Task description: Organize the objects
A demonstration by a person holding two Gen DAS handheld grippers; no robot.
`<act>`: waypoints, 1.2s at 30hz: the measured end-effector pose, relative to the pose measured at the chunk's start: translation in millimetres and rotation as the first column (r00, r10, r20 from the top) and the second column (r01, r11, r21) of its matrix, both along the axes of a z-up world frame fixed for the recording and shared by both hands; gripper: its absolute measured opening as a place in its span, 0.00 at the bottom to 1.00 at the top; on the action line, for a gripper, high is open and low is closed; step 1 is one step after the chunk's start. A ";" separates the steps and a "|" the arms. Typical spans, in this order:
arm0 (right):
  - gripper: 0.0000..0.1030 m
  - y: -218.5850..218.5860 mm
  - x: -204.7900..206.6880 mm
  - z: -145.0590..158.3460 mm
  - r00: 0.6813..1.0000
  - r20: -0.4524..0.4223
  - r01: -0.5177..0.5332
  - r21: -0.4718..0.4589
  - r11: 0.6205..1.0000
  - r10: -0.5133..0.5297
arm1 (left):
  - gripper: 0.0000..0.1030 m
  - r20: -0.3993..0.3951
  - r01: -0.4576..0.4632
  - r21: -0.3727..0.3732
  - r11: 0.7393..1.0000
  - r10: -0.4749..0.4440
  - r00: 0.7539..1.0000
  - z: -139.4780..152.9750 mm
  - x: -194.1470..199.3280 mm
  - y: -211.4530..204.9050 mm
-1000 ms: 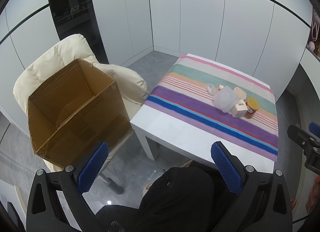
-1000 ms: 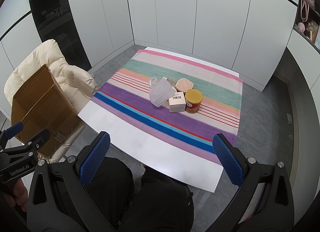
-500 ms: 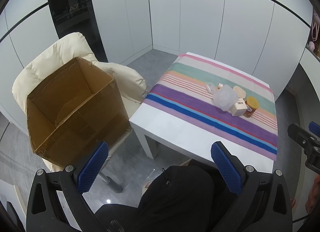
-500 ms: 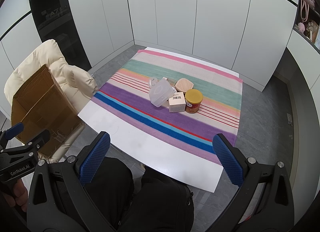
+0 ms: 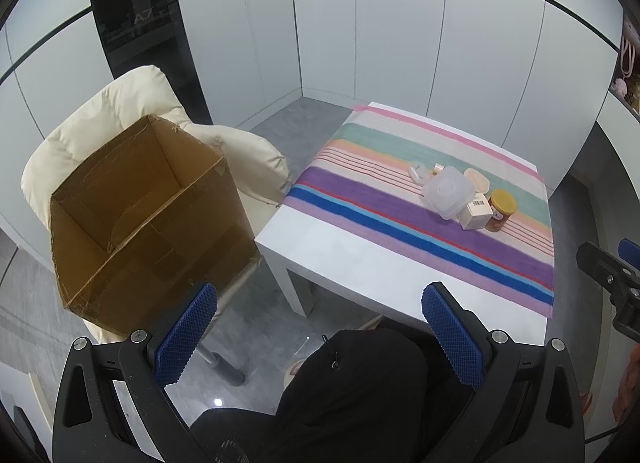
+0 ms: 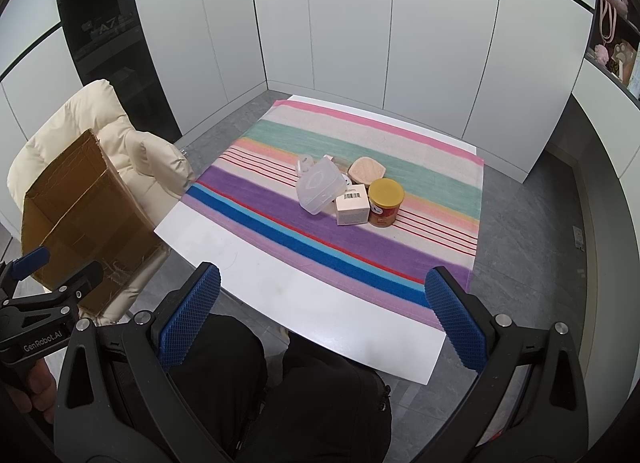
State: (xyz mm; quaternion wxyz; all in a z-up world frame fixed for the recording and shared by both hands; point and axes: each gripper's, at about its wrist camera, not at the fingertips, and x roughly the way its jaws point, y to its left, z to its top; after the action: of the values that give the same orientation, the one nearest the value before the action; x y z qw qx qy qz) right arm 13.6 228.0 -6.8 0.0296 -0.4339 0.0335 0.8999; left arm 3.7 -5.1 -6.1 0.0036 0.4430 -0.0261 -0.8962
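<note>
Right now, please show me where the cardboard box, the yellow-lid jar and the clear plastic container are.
cardboard box [image 5: 132, 199]: left wrist view, inner wall.
yellow-lid jar [image 6: 386, 191]: right wrist view, lid top.
clear plastic container [image 6: 318, 185]: right wrist view, tilted lid.

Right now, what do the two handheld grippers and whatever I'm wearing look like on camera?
Both the left gripper and the right gripper are black frames with silver screws and blue diamond-textured pads. White "GenRobot.AI" lettering marks the left one's body. No cables visible. Black trousers show below.
</note>
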 end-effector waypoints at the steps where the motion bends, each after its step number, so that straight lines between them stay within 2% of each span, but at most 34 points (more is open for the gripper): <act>1: 1.00 1.8 -4.2 -4.3 1.000 0.000 0.003 -0.002 1.000 -0.003 | 1.00 -0.002 0.005 -0.002 1.000 -0.005 1.000 0.3 -0.6 1.1; 15: 1.00 17.4 0.0 -8.8 0.998 0.025 0.056 0.020 0.998 -0.057 | 1.00 -0.007 0.084 0.007 0.996 -0.084 0.996 -2.4 -6.4 23.7; 20: 1.00 29.1 4.5 -8.3 0.997 -0.001 0.083 0.018 0.996 -0.083 | 1.00 0.063 0.124 0.029 0.992 -0.126 0.990 -13.3 -15.0 36.4; 23: 1.00 32.7 2.3 -10.2 0.997 0.002 0.078 0.042 0.996 -0.078 | 1.00 0.070 0.122 0.029 0.992 -0.124 0.990 -16.9 -17.8 40.6; 30: 1.00 40.7 -8.3 -26.7 0.998 0.057 0.032 0.024 0.999 -0.033 | 1.00 0.103 0.170 0.056 0.984 -0.175 0.979 -22.1 -41.8 58.7; 36: 1.00 47.2 -29.2 -38.2 0.994 0.078 0.072 0.031 0.997 -0.074 | 1.00 0.118 0.227 0.076 0.971 -0.235 0.965 -25.5 -70.2 83.7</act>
State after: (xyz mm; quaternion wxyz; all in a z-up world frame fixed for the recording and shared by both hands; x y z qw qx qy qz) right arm -15.5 275.2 -45.0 0.0697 -0.4670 0.0356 0.8808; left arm -66.5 78.6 -31.6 -0.1163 0.4927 -0.0502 -0.8609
